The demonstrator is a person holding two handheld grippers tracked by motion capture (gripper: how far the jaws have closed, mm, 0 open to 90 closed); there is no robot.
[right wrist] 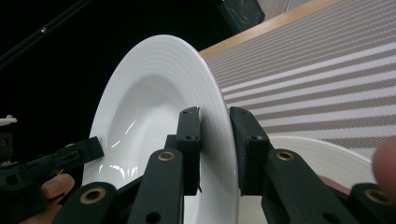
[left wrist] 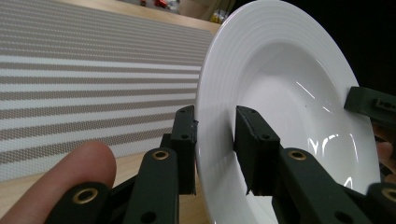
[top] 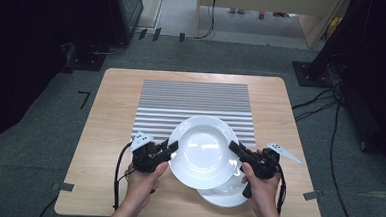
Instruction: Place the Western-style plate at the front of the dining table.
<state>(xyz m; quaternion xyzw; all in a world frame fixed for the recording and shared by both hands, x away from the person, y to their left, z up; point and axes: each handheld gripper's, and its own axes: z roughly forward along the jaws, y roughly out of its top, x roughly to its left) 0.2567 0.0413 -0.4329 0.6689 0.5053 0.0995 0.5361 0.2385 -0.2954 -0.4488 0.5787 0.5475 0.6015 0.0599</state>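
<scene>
1. Two grippers are clamping one white plate by opposite rim edges, above the table.
2. The left gripper is pinching the plate's left rim, jaws narrow on it.
3. The right gripper is pinching the right rim, also closed on it.
4. The plate is hanging between both hands, tilted, partly over a second plate lying near the table's near edge.
5. The striped mat is lying just beyond the plate, straight ahead, equally near either hand; that is likely where it is going.
</scene>
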